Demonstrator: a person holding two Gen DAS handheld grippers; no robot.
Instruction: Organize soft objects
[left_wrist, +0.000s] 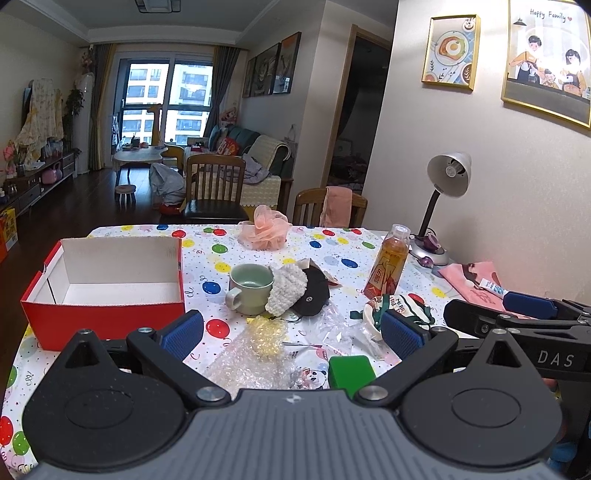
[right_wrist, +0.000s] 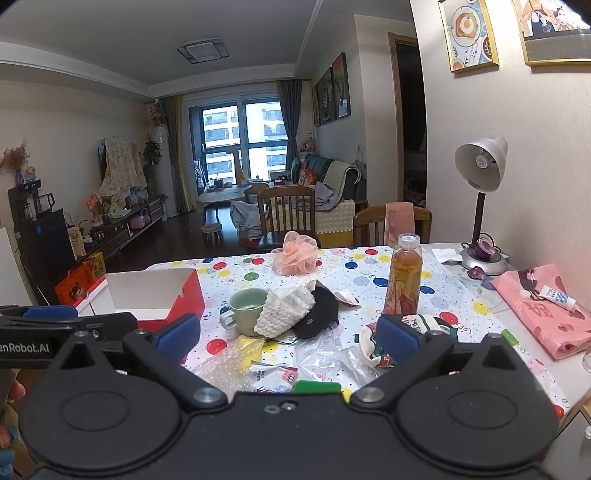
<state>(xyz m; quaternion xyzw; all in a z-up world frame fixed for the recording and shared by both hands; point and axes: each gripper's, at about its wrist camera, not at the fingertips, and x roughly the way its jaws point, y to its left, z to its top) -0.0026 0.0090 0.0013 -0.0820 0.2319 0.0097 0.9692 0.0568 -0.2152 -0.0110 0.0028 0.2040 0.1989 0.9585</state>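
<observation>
A fluffy white and black soft item (left_wrist: 295, 291) (right_wrist: 295, 310) lies mid-table against a green mug (left_wrist: 248, 291) (right_wrist: 245, 310). A pink mesh bath pouf (left_wrist: 264, 229) (right_wrist: 295, 254) sits at the far edge. A white, green and red cloth (left_wrist: 373, 314) (right_wrist: 369, 343) lies right of centre. Bubble wrap (left_wrist: 255, 350) (right_wrist: 229, 358) lies near me. An open, empty red box (left_wrist: 107, 288) (right_wrist: 155, 299) stands on the left. My left gripper (left_wrist: 291, 332) and right gripper (right_wrist: 288, 338) are both open and empty, hovering side by side above the near table edge.
A tea bottle (left_wrist: 388, 266) (right_wrist: 404, 273), a desk lamp (left_wrist: 443, 206) (right_wrist: 480, 206) and a pink bag with a tube (left_wrist: 480, 288) (right_wrist: 546, 306) stand on the right. Clear plastic wrap, a snack packet (right_wrist: 273, 373) and a green block (left_wrist: 351, 369) lie near me. Chairs stand beyond the table.
</observation>
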